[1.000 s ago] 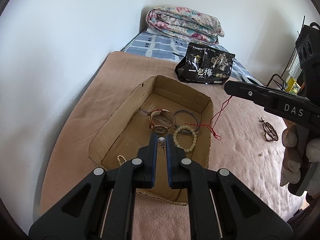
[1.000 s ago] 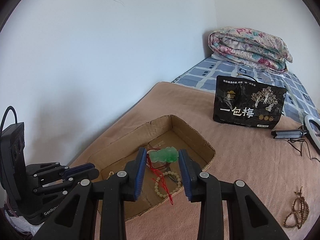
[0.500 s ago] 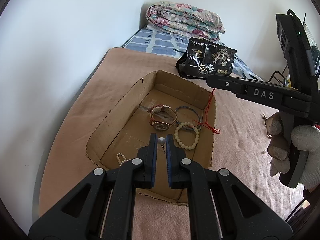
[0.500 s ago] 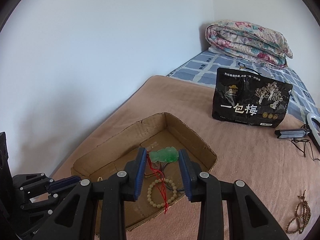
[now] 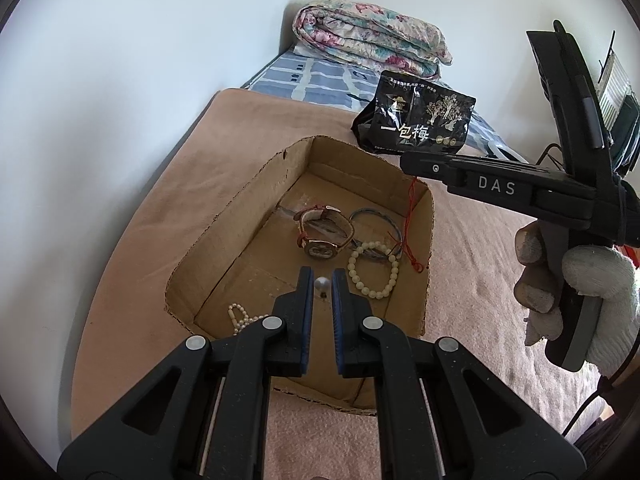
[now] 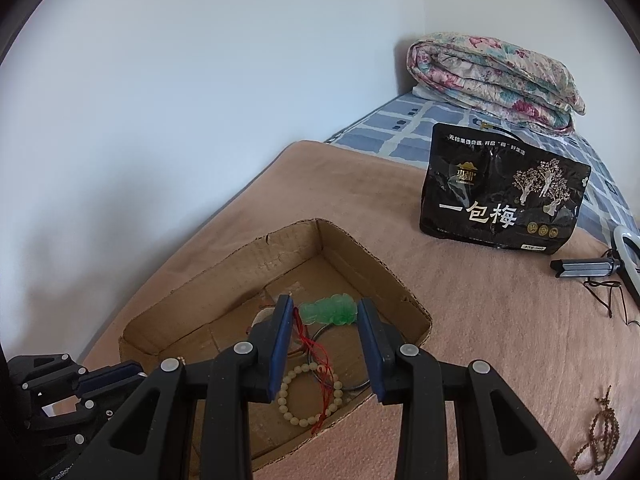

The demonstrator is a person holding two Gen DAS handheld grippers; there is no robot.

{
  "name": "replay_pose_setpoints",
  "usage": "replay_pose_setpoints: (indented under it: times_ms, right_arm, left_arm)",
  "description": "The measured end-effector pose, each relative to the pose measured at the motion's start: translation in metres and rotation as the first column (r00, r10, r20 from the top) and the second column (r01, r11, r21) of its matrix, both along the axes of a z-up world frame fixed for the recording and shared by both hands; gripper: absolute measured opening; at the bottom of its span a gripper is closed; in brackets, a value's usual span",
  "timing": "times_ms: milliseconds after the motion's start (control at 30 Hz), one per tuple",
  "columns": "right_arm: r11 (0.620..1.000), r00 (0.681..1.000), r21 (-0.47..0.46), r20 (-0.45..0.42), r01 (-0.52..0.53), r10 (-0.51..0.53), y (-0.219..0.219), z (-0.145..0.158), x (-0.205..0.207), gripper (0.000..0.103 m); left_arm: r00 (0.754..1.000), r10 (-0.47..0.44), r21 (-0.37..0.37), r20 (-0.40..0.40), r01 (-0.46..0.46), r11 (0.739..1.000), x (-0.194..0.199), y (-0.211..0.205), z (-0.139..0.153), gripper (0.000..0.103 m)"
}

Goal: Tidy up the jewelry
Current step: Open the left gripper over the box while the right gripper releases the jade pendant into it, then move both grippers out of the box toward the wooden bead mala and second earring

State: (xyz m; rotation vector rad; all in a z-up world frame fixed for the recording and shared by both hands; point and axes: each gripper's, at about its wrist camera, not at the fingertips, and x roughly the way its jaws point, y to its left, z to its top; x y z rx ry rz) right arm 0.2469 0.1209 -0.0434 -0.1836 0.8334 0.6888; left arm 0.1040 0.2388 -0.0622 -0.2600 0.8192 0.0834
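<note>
— Fingers, each side?
— Left gripper (image 5: pixel 321 285) clamps a small pearl (image 5: pixel 321 282); right gripper (image 6: pixel 325 312) grips a green jade pendant (image 6: pixel 329 311), red cord (image 6: pixel 316 350) dangling.
— View differences?
— Only the left view shows the watch (image 5: pixel 323 236) inside the cardboard box (image 5: pixel 224 240).
— Surroundings?
— Tan blanket (image 6: pixel 480 300), white walls.

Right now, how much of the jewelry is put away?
Done: a watch, bangle and pale bead bracelet lie in the cardboard box. In hand: the right hand-held gripper grips a green pendant above it. Left: brown beads on the blanket.
</note>
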Motion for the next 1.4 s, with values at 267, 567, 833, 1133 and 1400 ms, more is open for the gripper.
replay_pose_setpoints:
  times_ms: [267,567,833,1133,1400]
  right_arm:
    - [0.998,0.998,0.014,0.015,0.057,-0.057,-0.005,0.005,-0.001,0.096]
    - [0.998,0.998,-0.012,0.011,0.068,-0.067,-0.005,0.006,-0.004,0.103]
    - [0.998,0.997,-0.008,0.021,0.07,-0.069,-0.006,0.012,-0.01,0.103]
    - [0.997,0.995,-0.005,0.053,0.079,-0.079,-0.019,0.029,-0.022,0.103]
    - [0.994,0.991,0.002,0.075,0.107,-0.107,-0.05,0.043,-0.034,0.103]
  left_arm:
    - [0.999,0.039,0.028,0.025,-0.039,0.999,-0.003,0.0,0.004,0.067]
    - [0.999,0.049,0.039,0.016,-0.049,0.998,-0.002,-0.001,0.005,0.068]
    - [0.999,0.045,0.046,0.019,-0.046,0.998,-0.004,-0.005,0.008,0.069]
    - [0.999,0.049,0.045,0.023,-0.05,0.998,-0.006,-0.008,0.011,0.069]
    - [0.999,0.035,0.069,0.041,-0.038,0.997,-0.011,-0.023,0.019,0.069]
